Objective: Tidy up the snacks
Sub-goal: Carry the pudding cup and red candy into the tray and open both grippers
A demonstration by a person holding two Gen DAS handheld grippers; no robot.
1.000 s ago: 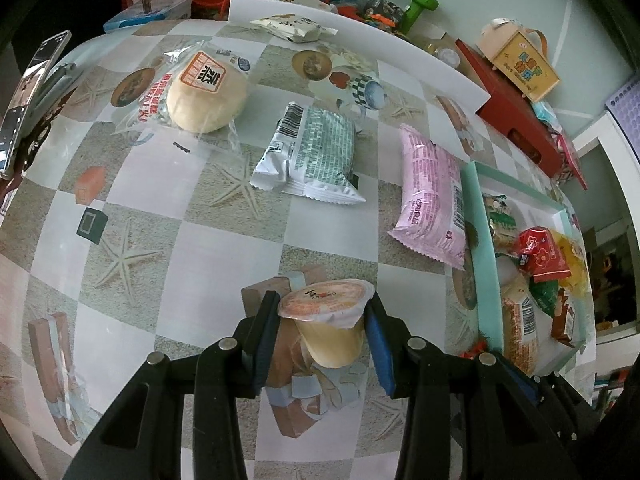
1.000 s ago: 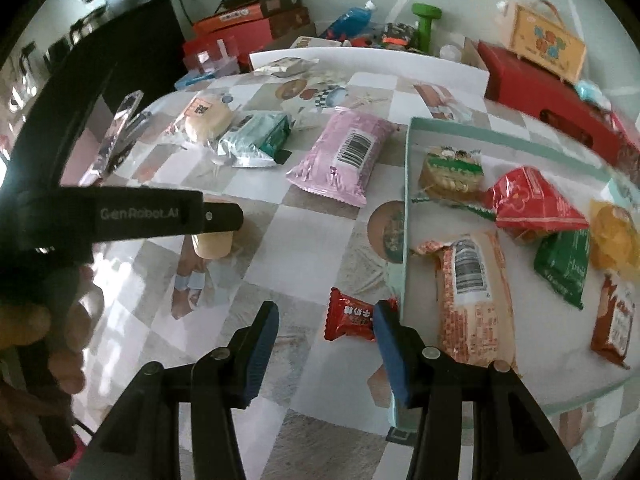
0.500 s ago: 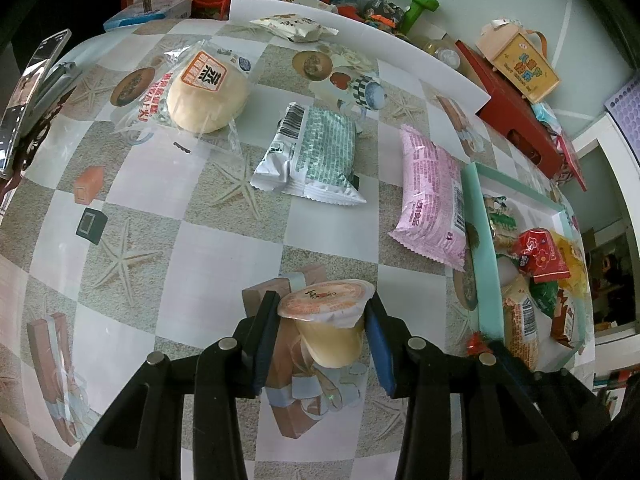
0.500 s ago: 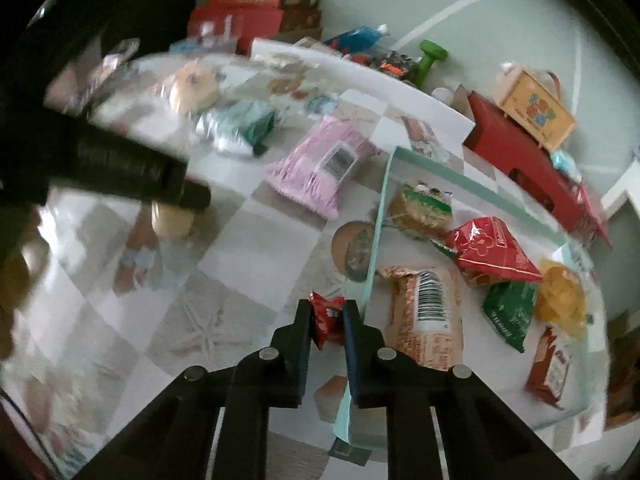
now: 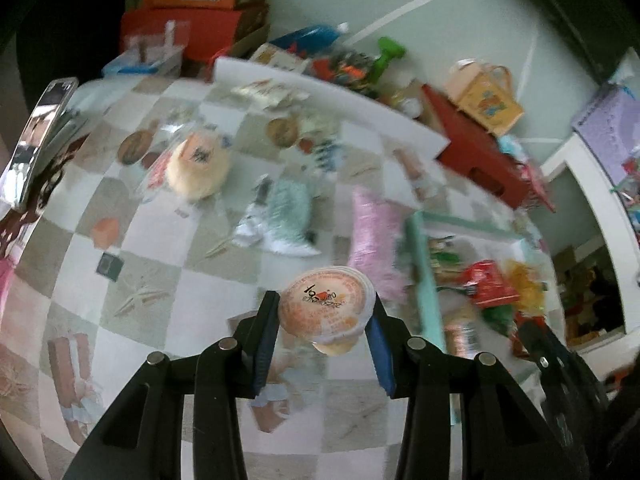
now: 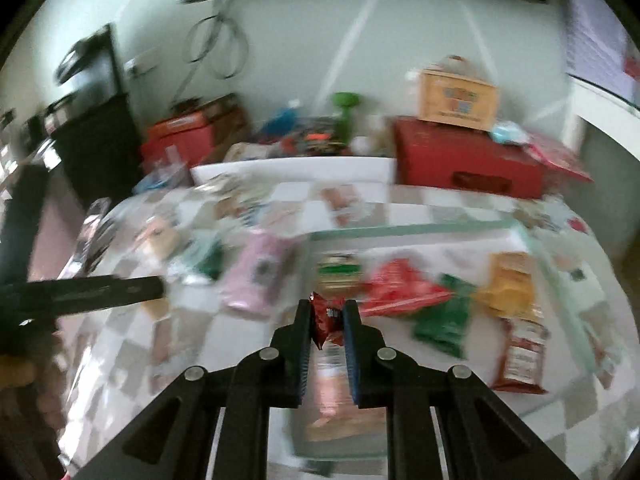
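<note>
We hold two snacks at once above the checkered table (image 5: 168, 248). Our left gripper (image 5: 326, 322) has its jaws clamped on a small jelly cup (image 5: 327, 307), gripping it just under the rim, with the printed orange lid tilted toward the camera and the cup clear of the tabletop. Our right gripper (image 6: 328, 320) has its jaws drawn narrow on a red candy wrapper (image 6: 326, 322), pinched between the blue pads. The green-rimmed tray (image 6: 400, 229) lies beyond the right gripper and already carries a red bag (image 6: 400, 284), a green packet (image 6: 444, 320) and a yellow bag (image 6: 512, 280). Left of the tray on the table lie a pink packet (image 5: 374, 236), a pale green packet (image 5: 288, 220) and a wrapped bun (image 5: 198, 168). Both views are blurred.
</note>
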